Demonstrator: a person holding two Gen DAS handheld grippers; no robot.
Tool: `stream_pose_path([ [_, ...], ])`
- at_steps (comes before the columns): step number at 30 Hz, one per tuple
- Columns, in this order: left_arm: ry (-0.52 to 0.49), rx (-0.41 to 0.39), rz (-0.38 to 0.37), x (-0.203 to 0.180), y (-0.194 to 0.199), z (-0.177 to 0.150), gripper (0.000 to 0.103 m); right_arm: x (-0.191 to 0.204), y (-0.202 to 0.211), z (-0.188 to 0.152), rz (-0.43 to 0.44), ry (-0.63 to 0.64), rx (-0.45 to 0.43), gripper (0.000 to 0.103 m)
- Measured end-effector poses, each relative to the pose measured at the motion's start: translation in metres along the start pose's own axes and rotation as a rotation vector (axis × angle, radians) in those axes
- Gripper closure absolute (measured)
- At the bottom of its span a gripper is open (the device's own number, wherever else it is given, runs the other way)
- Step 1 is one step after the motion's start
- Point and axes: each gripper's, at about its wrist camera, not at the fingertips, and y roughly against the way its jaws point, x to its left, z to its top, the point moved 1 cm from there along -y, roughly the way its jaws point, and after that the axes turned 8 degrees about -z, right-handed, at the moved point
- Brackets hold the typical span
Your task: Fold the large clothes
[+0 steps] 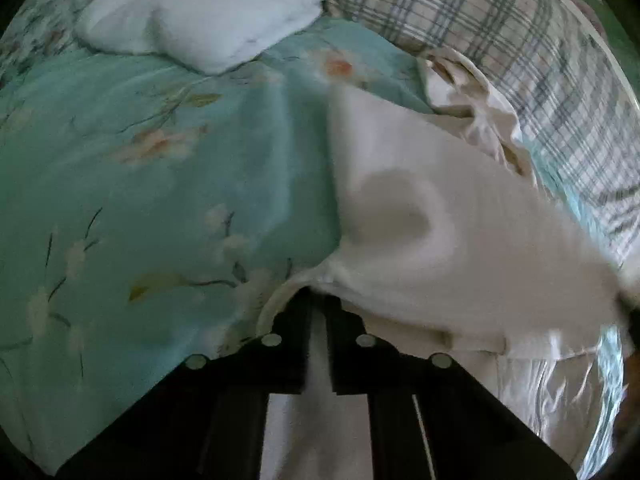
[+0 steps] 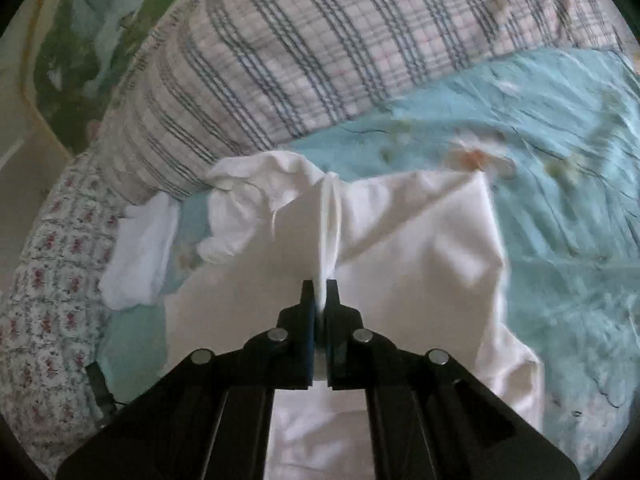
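A large white garment (image 1: pixel 440 240) lies partly lifted over a teal floral bedspread (image 1: pixel 160 180). My left gripper (image 1: pixel 319 300) is shut on an edge of the garment, which drapes away to the right. In the right wrist view my right gripper (image 2: pixel 319 284) is shut on a bunched fold of the same white garment (image 2: pixel 420 248), which spreads out ahead of it and hangs down to the right over the bedspread (image 2: pixel 560 200). A crumpled part of the garment (image 2: pixel 248 200) lies beyond the fold.
A folded white cloth (image 1: pixel 200 20) lies at the far left of the bed. A plaid pillow (image 1: pixel 500 28) runs along the head of the bed; it also shows in the right wrist view (image 2: pixel 280 60). A small white cloth (image 2: pixel 140 248) lies beside a floral quilt (image 2: pixel 48 280).
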Motion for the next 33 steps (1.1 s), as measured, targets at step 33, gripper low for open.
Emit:
stream_pose_path([
  [33,-0.026,0.155,-0.230,-0.018,-0.010,0.032,0.087,0.002,-0.055,-0.018,-0.070,0.058,0.187,0.080],
])
